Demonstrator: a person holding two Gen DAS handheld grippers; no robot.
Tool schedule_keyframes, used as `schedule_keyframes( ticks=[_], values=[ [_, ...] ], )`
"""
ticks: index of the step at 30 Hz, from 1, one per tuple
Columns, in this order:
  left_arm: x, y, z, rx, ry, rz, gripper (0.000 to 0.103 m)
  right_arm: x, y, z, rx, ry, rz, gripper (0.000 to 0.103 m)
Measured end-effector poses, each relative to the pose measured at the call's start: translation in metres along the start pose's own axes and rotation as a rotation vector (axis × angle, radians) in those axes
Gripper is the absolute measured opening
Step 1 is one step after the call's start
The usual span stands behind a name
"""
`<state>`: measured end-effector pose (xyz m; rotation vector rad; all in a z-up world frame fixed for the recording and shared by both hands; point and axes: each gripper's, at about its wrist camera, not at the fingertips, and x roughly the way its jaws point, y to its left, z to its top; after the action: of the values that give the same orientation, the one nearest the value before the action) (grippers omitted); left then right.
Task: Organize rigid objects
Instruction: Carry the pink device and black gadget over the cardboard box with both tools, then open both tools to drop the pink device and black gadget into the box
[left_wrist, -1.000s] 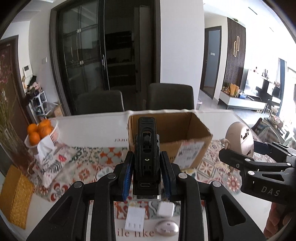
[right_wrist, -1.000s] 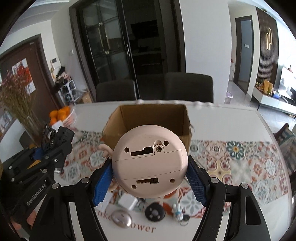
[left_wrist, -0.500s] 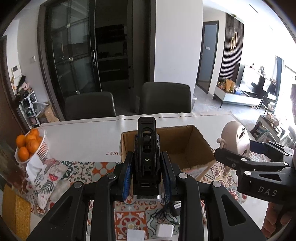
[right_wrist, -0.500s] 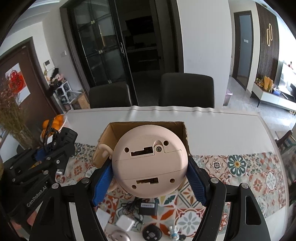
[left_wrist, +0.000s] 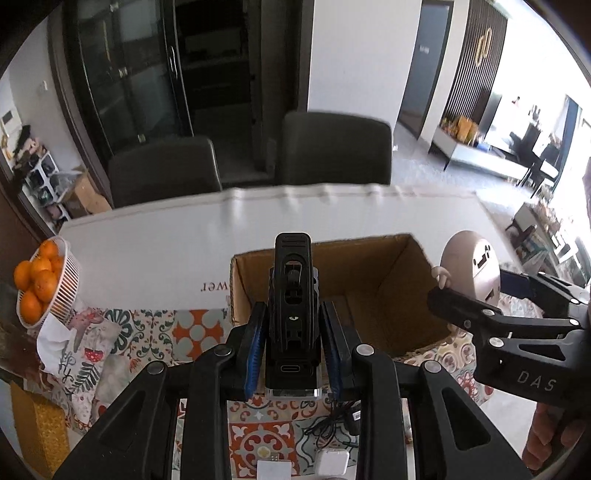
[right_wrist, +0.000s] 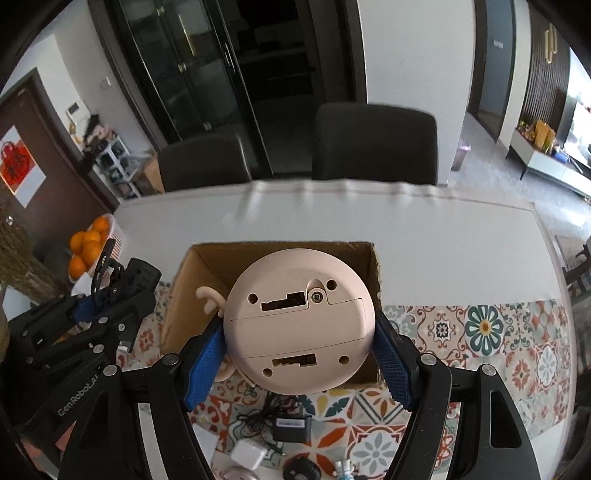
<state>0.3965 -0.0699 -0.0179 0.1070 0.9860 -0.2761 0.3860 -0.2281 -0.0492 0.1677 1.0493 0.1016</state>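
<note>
Both grippers' fingers are clamped: left gripper (left_wrist: 293, 354) on a black gadget (left_wrist: 293, 314), right gripper (right_wrist: 299, 362) on a pink round toy (right_wrist: 299, 325). Each should clear the cardboard box (right_wrist: 192, 291) rim before releasing inside.

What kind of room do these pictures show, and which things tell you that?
Most likely a home dining area: a dining table with two dark chairs behind it, a basket of oranges, and a living room beyond.

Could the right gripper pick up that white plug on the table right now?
Probably not. The right gripper is already shut on the round pink toy, which fills its jaws. The white plug lies uncovered on the table, but the toy would have to go first.
</note>
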Motion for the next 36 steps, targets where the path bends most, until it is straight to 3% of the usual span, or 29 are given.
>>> schedule_keyframes(
  ticks=[10, 19, 23, 25, 29, 36],
  values=[
    [0.05, -0.002, 0.013, 0.008, 0.128, 0.036, 0.029, 0.048, -0.018, 0.007, 0.039, 0.144, -0.001, 0.075],
    [0.053, 0.008, 0.01, -0.013, 0.125, 0.076, 0.051, 0.062, -0.017, 0.007, 0.028, 0.171, -0.007, 0.075],
    [0.044, 0.016, 0.006, -0.023, 0.108, 0.105, 0.058, 0.063, -0.009, 0.008, 0.007, 0.164, -0.001, 0.075],
    [0.039, 0.019, 0.004, -0.033, 0.1, 0.104, 0.063, 0.06, -0.006, 0.008, 0.006, 0.152, 0.002, 0.084],
    [0.024, 0.024, -0.003, -0.049, 0.075, 0.117, 0.067, 0.048, 0.001, 0.006, -0.006, 0.12, -0.022, 0.088],
    [-0.012, 0.022, -0.022, -0.041, 0.003, 0.132, 0.084, 0.006, 0.009, -0.011, -0.014, 0.039, -0.068, 0.092]
  ],
)
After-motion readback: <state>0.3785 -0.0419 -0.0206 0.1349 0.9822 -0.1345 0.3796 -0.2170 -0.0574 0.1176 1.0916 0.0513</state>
